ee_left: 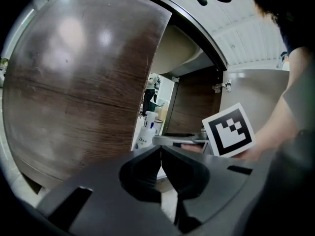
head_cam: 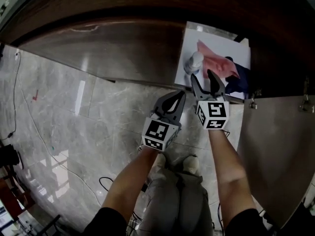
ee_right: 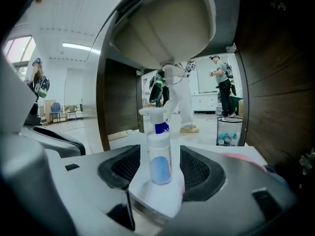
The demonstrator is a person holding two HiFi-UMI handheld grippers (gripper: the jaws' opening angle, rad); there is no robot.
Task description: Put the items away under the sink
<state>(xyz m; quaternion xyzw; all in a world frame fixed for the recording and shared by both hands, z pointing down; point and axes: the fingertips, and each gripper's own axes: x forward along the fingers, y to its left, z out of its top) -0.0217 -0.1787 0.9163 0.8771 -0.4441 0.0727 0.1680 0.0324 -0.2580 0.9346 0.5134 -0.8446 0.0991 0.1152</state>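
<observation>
Placing seems to be the step in hand: the spray bottle (ee_right: 159, 154) stands upright on the white bench (head_cam: 216, 41) of the cabinet (ee_left: 192, 100) under the sink basin (ee_right: 162, 23), near the front edge. The right gripper (head_cam: 203, 78) has its fingers open, one on each side of the bottle. We see a little gap on both sides, so we judge that it does not hold the bottle. The left gripper (head_cam: 178, 97) hangs just beside the right one, outside the cabinet, with its fingers closed together on nothing.

For the next move, we think the right gripper must go straight back with no side motion, because the bottle is tall and narrow and a touch from one finger could tip it. If more items are to come, we cannot see them in these views.

As a container, the cabinet holds three things that we can make out. They are the bottle at the left front, a pink cloth (head_cam: 216, 65) lying just beside it, and a dark blue thing (head_cam: 239, 80) at the right of the cloth, which we cannot name. The right door (head_cam: 275, 146) is swung open and the left door (ee_left: 83, 82) is shut. Beyond the cabinet, a mesh bin (ee_right: 229, 131) holds some pale litter.
</observation>
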